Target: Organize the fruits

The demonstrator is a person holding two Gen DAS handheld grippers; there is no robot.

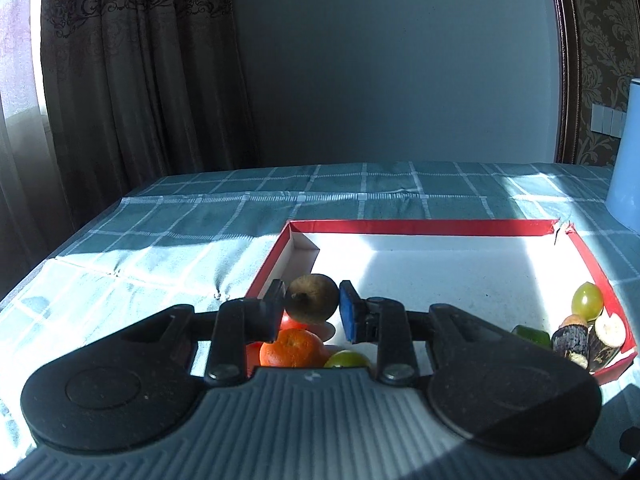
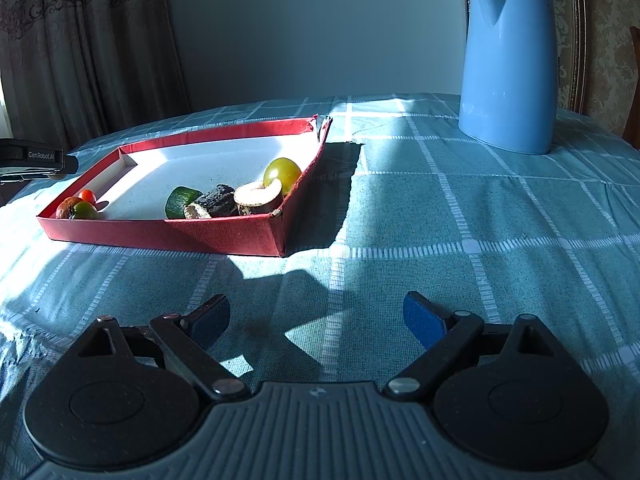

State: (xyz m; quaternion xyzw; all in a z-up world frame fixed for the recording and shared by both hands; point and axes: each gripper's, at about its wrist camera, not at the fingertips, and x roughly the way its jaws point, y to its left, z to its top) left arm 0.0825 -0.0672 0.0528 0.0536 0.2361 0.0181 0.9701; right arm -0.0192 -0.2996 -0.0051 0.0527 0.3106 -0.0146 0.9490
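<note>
Nearest the left wrist camera, the left gripper (image 1: pixel 311 307) is clenched on a brown fruit (image 1: pixel 313 298), apparently a kiwi, both pads pressing its sides. The fruit hangs clear above the near-left corner of the red tray (image 1: pixel 420 227), directly over an orange (image 1: pixel 293 347), with a red tomato (image 1: pixel 291 322) partly hidden behind the left finger and a green fruit (image 1: pixel 346 359) at about 4 o'clock from the orange. The grouping suggests this corner is being used as a collection point for round fruit, and the brown fruit is judged to be on its way into or out of that cluster; which of the two cannot be told. At the tray's near-right corner, around 3 o'clock from the gripper, a second group lies packed together: a green grape-like fruit (image 1: pixel 587 300), a dark green piece (image 1: pixel 532 335) and cut dark-skinned pieces (image 1: pixel 588 340) showing pale flesh, evidently sorted apart from the whole fruit. The tray's centre is bare. In the right wrist view, the right gripper (image 2: pixel 316 322) is released, jaws spread wide with nothing between them, hovering over the checked cloth (image 2: pixel 480 220) well short of the tray at 11 o'clock. It appears to be idle on standby. A blue jug (image 2: pixel 507 64) stands on the cloth at 1 o'clock, apart from the tray.
</note>
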